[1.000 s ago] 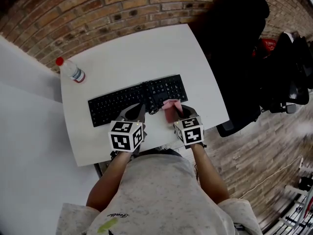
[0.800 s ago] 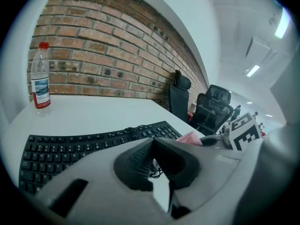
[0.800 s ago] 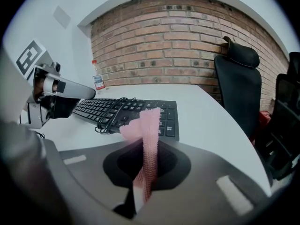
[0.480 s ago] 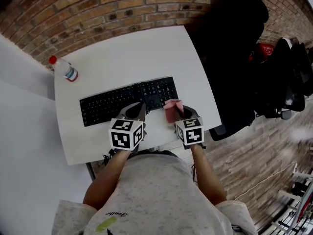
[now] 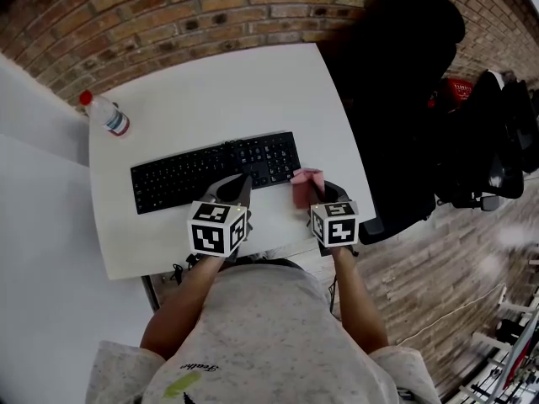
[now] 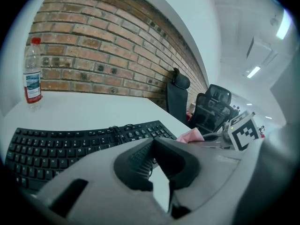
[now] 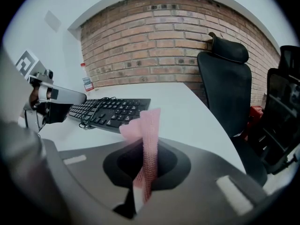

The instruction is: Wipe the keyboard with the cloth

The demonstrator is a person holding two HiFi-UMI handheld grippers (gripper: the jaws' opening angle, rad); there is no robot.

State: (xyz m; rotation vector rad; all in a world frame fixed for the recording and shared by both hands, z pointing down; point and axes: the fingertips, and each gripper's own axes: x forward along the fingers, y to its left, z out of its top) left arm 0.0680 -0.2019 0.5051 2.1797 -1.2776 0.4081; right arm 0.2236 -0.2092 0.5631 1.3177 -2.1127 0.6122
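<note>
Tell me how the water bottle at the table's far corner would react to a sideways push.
The bottle stands upright, tall and narrow, so a push near its cap would probably tip it. Once down, its round body would likely roll, and it stands near the table corner, so it might fall off. Its fill level is unclear.

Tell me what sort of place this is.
Most likely an office workspace: a black keyboard sits on a white desk, a black office chair stands beside it, and a brick wall runs behind.
</note>
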